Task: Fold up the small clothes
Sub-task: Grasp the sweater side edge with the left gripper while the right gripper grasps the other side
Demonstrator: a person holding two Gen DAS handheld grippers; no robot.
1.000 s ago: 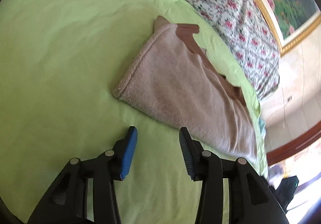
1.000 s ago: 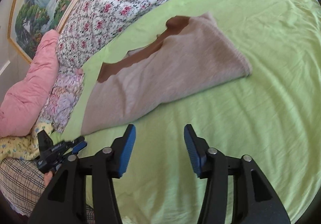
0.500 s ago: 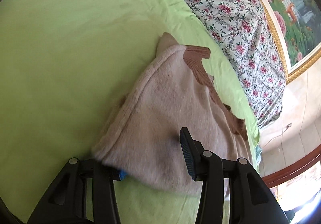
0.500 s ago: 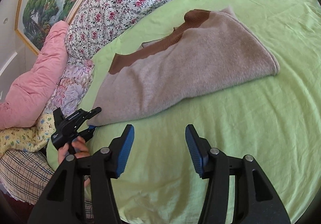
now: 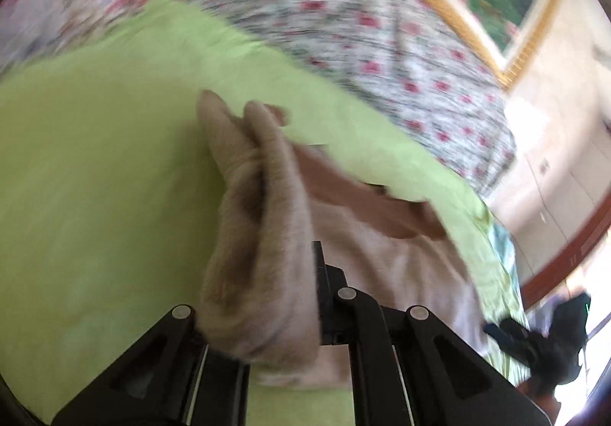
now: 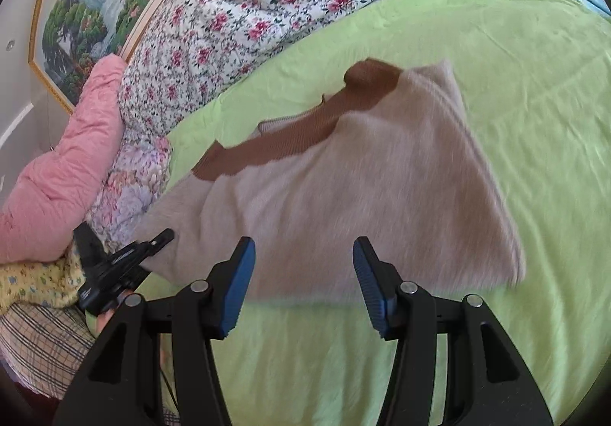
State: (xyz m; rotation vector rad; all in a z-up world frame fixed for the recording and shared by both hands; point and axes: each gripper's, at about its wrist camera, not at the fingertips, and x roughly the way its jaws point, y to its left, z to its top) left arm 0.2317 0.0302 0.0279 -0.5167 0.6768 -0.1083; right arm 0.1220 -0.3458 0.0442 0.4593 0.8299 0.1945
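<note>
A beige knit sweater with a brown ribbed trim lies folded lengthwise on the green sheet. My left gripper is shut on one end of it, and the cloth bunches up between the fingers and hides the left one. That view is blurred. In the right wrist view the left gripper sits at the sweater's left corner. My right gripper stands open just above the sweater's near edge, and its blue pads press on nothing.
A floral quilt runs along the far side of the sheet, with a pink pillow at the left. A framed landscape painting hangs behind. A person's plaid clothing shows at the lower left.
My left gripper moved onto the sweater's end, shut on it and raised it, and the cloth now bunches. The right gripper came closer, up to the sweater's near edge, still open.
</note>
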